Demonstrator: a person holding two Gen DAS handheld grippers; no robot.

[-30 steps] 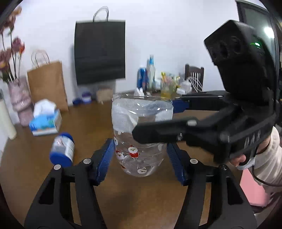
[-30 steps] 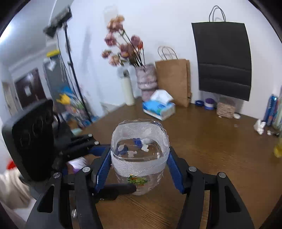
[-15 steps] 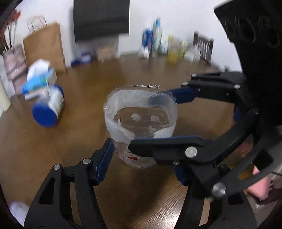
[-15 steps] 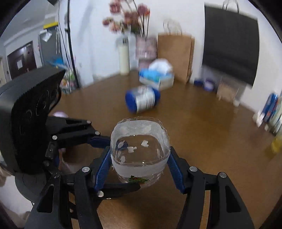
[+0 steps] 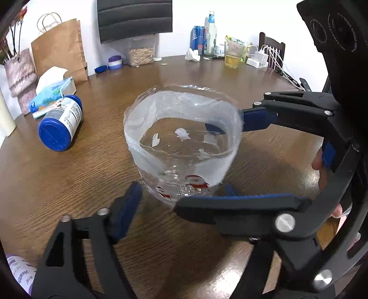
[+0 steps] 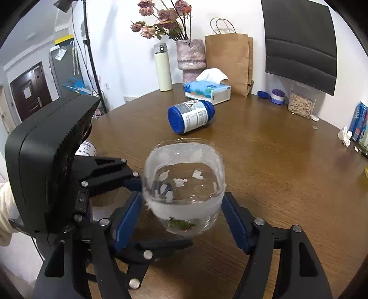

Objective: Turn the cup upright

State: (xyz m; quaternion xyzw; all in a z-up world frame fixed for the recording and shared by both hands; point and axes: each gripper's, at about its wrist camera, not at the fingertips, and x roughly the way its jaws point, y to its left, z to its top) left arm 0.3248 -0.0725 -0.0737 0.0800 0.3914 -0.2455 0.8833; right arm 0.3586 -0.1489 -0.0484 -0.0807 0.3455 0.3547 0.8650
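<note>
From my seat the wooden table [image 6: 276,161] is broad but cluttered; the clear cup [image 6: 184,195] stands mouth-up near its front edge, inside both tools; my right gripper [image 6: 181,214] and left gripper [image 5: 177,195] each straddle it spread wide, gripping nothing that I can see; pulling out crookedly could let a pad snag the thin wall and topple it toward the blue-capped jar [image 6: 191,116].

Home: dried flowers [image 6: 161,18], tissue box [image 6: 207,90], wooden table [image 6: 276,172].
</note>
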